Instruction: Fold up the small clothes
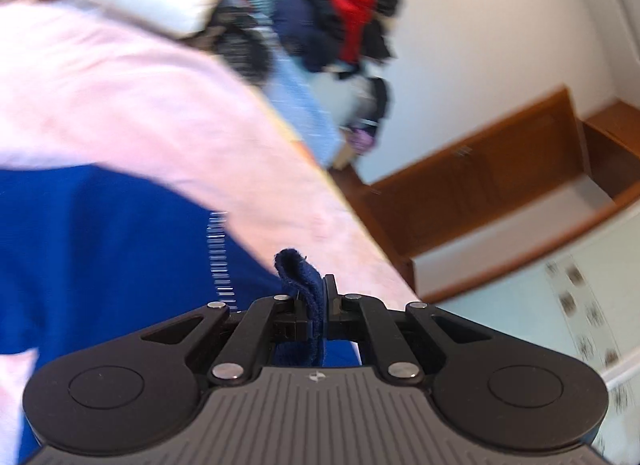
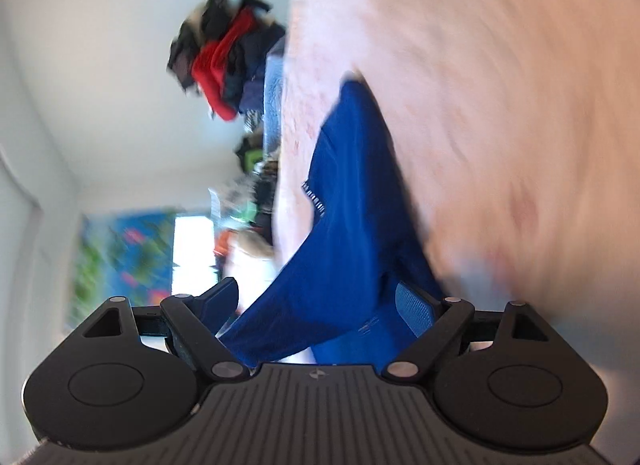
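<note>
The blue garment (image 1: 100, 257) lies spread on the pink bedcover (image 1: 120, 97), and I've got a folded edge of it pinched tight in my left gripper (image 1: 316, 305), the dark hem poking up just past the closed jaws. My right gripper (image 2: 328, 305) has its jaws wide apart, the blue cloth running loose between them (pads not pressing, as far as I can tell through the blur). Beyond the bedcover's edge, a heap of clothes (image 1: 340, 17), red on top.
</note>
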